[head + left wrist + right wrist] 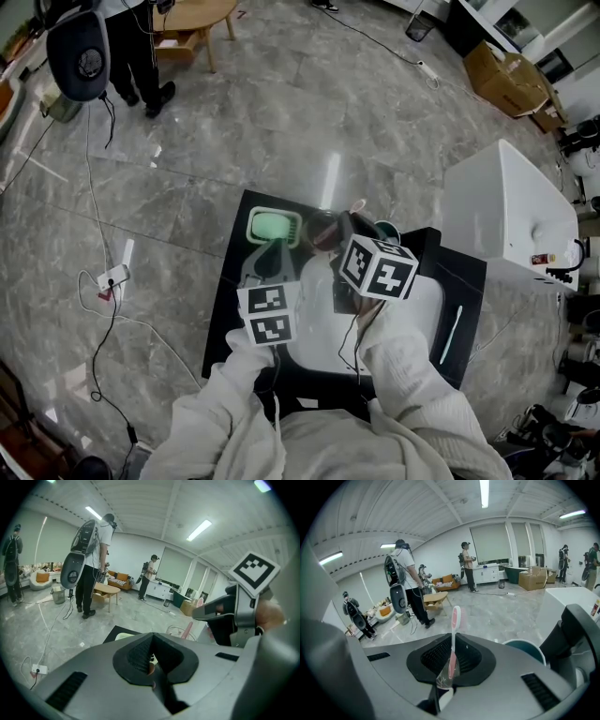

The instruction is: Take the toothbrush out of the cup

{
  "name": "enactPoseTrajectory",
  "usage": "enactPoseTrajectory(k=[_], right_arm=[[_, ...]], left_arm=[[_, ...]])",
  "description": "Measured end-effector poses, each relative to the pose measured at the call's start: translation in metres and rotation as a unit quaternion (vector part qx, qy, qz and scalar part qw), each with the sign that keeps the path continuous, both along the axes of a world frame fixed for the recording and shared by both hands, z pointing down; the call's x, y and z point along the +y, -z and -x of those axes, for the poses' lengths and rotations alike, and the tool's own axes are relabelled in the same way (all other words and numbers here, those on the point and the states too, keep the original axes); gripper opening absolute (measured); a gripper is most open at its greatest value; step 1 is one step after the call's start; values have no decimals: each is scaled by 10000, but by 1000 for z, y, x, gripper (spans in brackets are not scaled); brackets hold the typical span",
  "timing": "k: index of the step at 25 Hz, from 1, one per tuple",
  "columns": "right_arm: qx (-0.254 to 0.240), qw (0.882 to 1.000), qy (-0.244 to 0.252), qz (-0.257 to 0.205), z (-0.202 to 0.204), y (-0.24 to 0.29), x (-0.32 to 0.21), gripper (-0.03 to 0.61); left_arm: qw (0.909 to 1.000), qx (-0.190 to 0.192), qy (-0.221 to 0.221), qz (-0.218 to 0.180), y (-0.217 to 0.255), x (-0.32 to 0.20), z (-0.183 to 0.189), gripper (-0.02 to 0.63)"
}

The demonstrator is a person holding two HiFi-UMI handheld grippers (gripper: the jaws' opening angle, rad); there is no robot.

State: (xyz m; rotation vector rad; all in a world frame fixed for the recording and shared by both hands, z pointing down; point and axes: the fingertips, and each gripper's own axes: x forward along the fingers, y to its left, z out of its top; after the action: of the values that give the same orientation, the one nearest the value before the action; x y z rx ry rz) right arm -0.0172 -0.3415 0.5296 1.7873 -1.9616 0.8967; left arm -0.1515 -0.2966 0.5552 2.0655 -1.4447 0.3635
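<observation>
My right gripper (450,666) is clamped on the pink toothbrush (454,620). It stands nearly upright between the jaws, bristle end up, and its lower end seems to sit in the clear cup (180,631). My left gripper (151,663) is just to the left of the cup, with its jaws pressed together and nothing in them. The handle's long axis runs upward, so I judge a straight lift along it would clear the rim.

Head view steeply down over table (230,314); gripper views face room, seemingly sharing standing person (91,569)
</observation>
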Motion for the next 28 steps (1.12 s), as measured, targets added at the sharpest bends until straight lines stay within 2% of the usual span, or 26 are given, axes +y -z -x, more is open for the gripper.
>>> enactPoseTrajectory(k=[17, 28], right_arm=[[-104, 9979, -105, -630, -3, 57, 12, 38], [-160, 9952, -141, -957, -17, 96, 38, 38]], left_arm=[[9995, -70, -99, -285, 36, 24, -4, 2], [9981, -67, -255, -564, 67, 43, -22, 2]])
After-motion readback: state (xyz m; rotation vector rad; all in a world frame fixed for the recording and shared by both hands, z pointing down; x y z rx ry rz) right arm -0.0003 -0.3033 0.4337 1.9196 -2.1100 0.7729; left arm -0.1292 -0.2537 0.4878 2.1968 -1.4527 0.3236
